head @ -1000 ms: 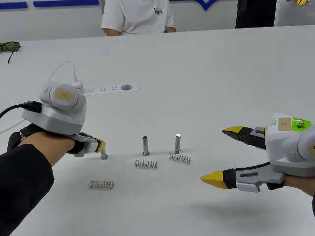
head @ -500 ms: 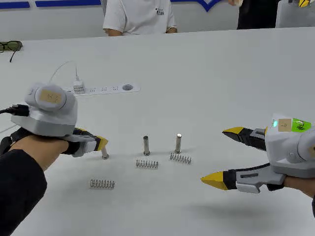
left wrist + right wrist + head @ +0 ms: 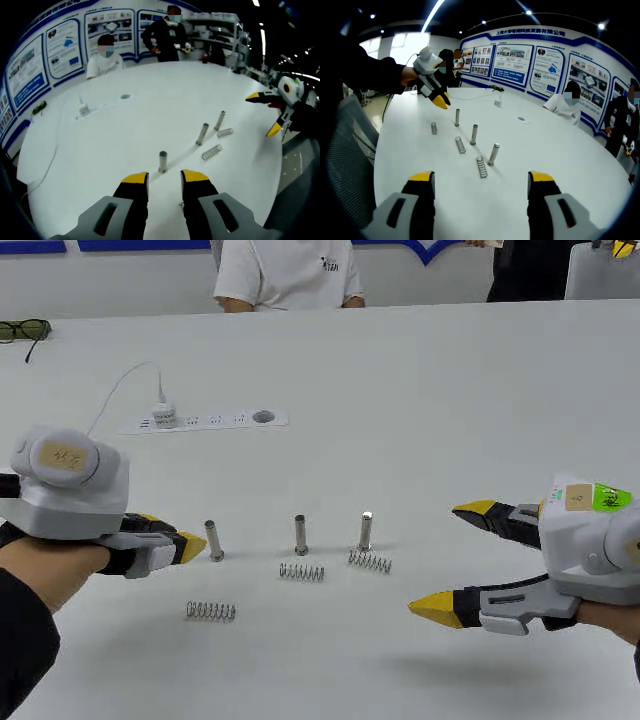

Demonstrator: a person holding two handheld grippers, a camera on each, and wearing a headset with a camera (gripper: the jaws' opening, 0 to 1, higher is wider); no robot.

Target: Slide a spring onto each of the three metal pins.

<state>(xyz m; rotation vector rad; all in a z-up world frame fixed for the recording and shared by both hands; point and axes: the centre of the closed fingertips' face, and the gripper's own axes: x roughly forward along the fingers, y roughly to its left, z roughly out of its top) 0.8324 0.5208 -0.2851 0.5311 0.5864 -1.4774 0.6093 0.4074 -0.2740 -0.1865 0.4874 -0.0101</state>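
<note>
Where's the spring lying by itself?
In the head view the lone spring lies at left, in front of the leftmost pin, near the left hand-held gripper.

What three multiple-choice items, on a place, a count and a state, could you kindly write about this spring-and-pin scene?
1. Where do the three coiled wire springs lie? A. flat on the white table, beside the silver metal pins; B. threaded on the pins; C. in a gripper.
2. How many pins stand upright? A. two; B. three; C. five.
3. How is the yellow-tipped right gripper? A. shut on a spring; B. shut on a pin; C. open and empty.
Answers: 1 A, each spring lies on the table by a pin's foot; 2 B, three stand in a row; 3 C, its jaws stand wide apart, nothing between.
</note>
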